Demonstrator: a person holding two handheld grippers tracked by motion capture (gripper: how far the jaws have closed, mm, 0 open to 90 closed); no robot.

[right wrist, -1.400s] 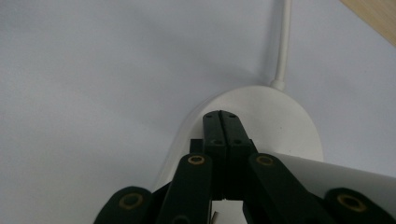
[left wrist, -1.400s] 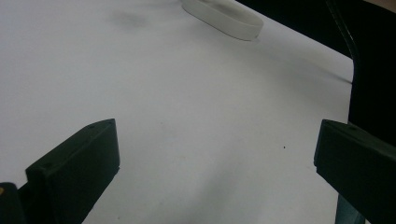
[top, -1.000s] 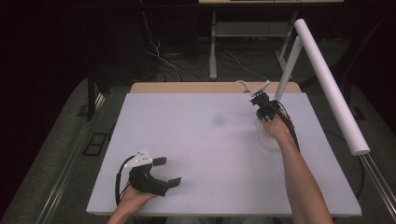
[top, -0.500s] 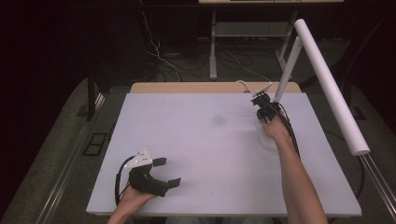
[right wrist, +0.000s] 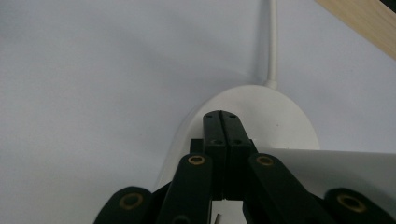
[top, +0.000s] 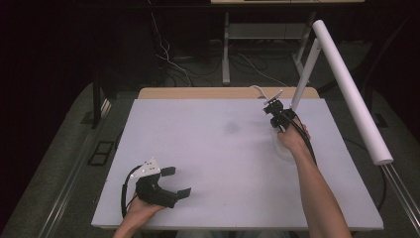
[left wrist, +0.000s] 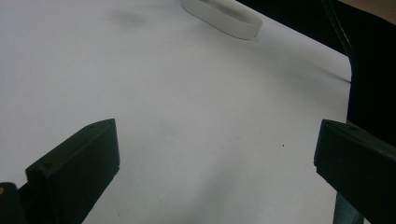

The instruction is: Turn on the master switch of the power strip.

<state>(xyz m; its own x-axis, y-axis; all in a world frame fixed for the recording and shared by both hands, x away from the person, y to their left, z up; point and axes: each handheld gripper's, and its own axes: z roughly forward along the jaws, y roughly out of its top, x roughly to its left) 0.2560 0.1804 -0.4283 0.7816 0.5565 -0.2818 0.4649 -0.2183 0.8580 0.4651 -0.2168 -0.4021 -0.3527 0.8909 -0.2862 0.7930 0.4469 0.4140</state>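
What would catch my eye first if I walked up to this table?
Probably the tall white desk lamp at the table's far right, its long tube head slanting out past the right edge. Right by its round base the right gripper hovers with its black jaws pressed shut, nothing between them. At the near left, the left gripper lies on the white table with jaws wide open.

Right tool (top: 276, 110) — at lamp (top: 346, 84) base
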